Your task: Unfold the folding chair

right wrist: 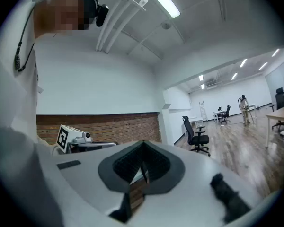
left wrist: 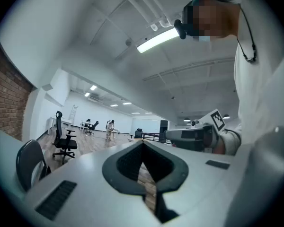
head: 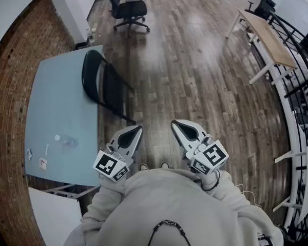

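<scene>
Two claws, left gripper (head: pixel 137 130) and right gripper (head: pixel 176 125), are pressed together, empty; advise spreading before reaching black folded metal chair (head: pixel 102 85).

Black folding chair (head: pixel 109 88), folded flat, upright on the wooden floor (head: pixel 195 76) against the edge of the pale blue table (head: pixel 56 101)

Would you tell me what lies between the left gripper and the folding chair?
In the head view, only bare wooden floor shows between the left gripper and the folding chair.
</scene>
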Available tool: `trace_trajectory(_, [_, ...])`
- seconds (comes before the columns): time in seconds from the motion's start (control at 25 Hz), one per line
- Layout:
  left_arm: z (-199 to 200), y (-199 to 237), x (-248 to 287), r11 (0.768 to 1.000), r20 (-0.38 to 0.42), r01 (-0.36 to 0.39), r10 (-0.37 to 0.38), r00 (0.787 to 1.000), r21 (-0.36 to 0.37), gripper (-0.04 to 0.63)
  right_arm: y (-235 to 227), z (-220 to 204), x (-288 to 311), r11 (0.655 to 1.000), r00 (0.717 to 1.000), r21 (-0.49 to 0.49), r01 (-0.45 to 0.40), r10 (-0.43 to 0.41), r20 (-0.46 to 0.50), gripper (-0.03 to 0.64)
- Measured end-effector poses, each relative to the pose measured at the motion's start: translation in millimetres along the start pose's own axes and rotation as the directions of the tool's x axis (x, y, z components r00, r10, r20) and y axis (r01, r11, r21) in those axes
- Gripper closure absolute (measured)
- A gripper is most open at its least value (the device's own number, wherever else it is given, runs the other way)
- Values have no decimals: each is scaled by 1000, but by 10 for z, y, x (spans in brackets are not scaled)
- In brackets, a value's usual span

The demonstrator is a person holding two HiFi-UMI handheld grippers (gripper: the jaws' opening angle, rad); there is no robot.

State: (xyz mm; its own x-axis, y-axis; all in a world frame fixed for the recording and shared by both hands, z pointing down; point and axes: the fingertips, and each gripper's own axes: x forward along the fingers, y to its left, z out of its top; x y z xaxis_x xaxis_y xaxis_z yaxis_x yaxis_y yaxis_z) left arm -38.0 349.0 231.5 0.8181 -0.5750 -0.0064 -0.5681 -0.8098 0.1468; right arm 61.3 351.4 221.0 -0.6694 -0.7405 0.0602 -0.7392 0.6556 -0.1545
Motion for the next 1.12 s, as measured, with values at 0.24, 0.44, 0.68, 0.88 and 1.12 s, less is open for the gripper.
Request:
trace_trajectory(0.24, [-150,-111,105,1000,-60,16,-16,998,10,590,-99,-153,-217,999,999,52,3,-1,-38,609])
trace_trajectory(0.44, [-306,155,39,995,-60,-95,93,994,-24,591,-474,-367,-354,999,998,44,30,-27,-58,609])
trace_trajectory(0.68, [-312,608,-82,991,-84,-134,131,988,-27,589,-641,-437,-26,999,997,51,15,-11,-78,609])
trace_trajectory(0.88, [-235,1323,287,994,-60,-108,108,992,1,590,-1026,-457,657,998,994,50,39,-34,-101,609])
trace_trajectory(1.12, [-141,2409,750,997,-84,-4,10,996,71,589,-1455,-244,1783,999,991,24,31,-28,-132,609])
